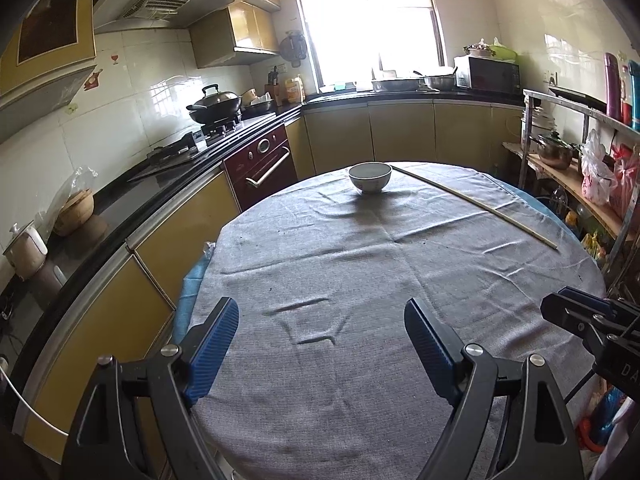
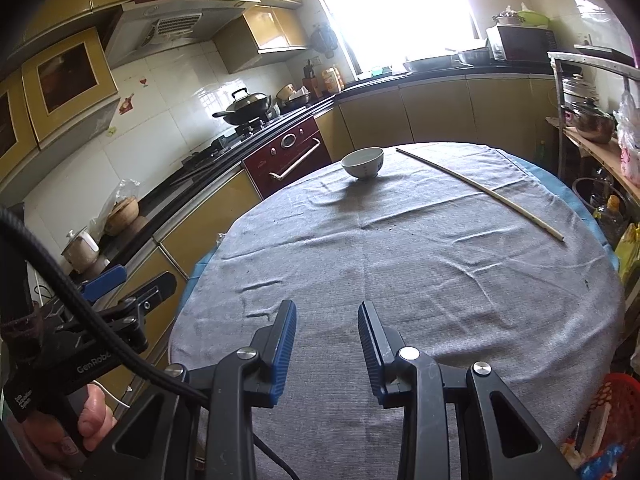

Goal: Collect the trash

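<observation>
Home kitchen: stove (image 1: 218,126), range hood (image 1: 160,4), microwave (image 1: 488,74).

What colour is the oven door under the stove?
Dark red, with a pale handle; the oven door shows best in the left wrist view.

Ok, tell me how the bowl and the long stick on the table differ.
The bowl is round, deep and white, standing upright; the stick is thin, straight and pale tan, lying flat. The bowl sits near the table's far edge at the middle; the stick runs diagonally from beside it toward the right edge. Both rest on the grey cloth, apart, and neither gripper touches them.
</observation>
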`<state>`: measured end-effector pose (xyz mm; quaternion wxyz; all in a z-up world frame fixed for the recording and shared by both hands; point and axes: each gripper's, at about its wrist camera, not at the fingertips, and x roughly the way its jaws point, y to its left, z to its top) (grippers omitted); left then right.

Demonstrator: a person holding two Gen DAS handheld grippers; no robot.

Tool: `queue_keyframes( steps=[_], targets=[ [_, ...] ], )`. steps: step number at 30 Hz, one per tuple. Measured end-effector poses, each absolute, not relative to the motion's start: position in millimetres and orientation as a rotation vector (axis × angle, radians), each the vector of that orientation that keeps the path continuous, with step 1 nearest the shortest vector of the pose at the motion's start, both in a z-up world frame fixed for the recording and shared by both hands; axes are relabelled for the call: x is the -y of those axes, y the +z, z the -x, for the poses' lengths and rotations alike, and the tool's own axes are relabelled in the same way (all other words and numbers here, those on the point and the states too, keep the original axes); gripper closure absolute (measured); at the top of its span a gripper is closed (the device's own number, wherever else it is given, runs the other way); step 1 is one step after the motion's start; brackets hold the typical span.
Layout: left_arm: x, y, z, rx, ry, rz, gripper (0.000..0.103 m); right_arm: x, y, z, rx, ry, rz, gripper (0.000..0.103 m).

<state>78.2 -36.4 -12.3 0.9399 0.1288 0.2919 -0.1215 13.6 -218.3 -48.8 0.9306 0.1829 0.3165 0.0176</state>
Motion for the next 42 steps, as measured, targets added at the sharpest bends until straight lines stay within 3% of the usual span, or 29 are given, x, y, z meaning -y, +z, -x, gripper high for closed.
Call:
queue_keyframes(
  steps=[42],
  targets=[
    [45.3,-37.4,-107.8,-0.664,-0.284,-0.264,0.017,223.6,-69.6,-40.0,-0.700,-0.013,-0.363,0.067]
  ],
)
